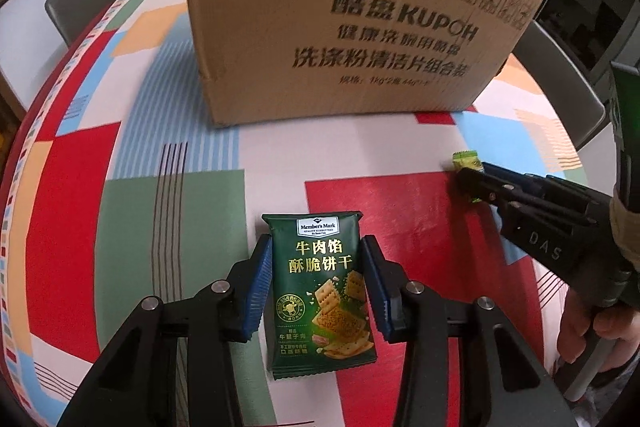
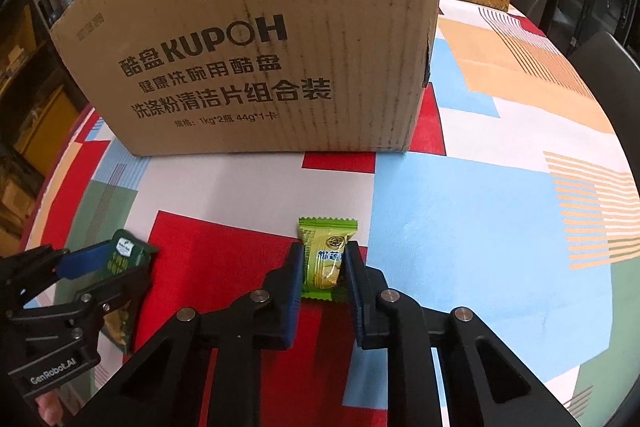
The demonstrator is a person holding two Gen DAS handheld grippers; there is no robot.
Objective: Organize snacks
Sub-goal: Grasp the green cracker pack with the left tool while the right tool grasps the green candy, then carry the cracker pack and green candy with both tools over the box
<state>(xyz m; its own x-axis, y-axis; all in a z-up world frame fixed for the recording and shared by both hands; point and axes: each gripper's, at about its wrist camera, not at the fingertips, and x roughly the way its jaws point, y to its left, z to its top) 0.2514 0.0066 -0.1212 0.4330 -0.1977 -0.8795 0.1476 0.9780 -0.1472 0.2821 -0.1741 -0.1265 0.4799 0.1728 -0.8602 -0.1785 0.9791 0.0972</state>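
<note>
Left wrist view: left gripper (image 1: 316,283) clamps the dark green cracker packet (image 1: 322,291) at 6 o'clock on the tablecloth (image 1: 160,211). Light and crinkly with brittle contents; grip its side edges gently.

Right wrist view: right gripper (image 2: 323,267) pinches the small light-green candy (image 2: 325,259), below the cardboard box (image 2: 256,39) at 12 o'clock. Light and slippery; grip mid-body.

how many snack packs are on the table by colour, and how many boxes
dark green cracker pack: 1, between the left gripper pads
light green candy pack: 1, pinched by the right gripper
cardboard box: 1, standing behind both packs
total: 3 things, 2 of them snacks
</note>
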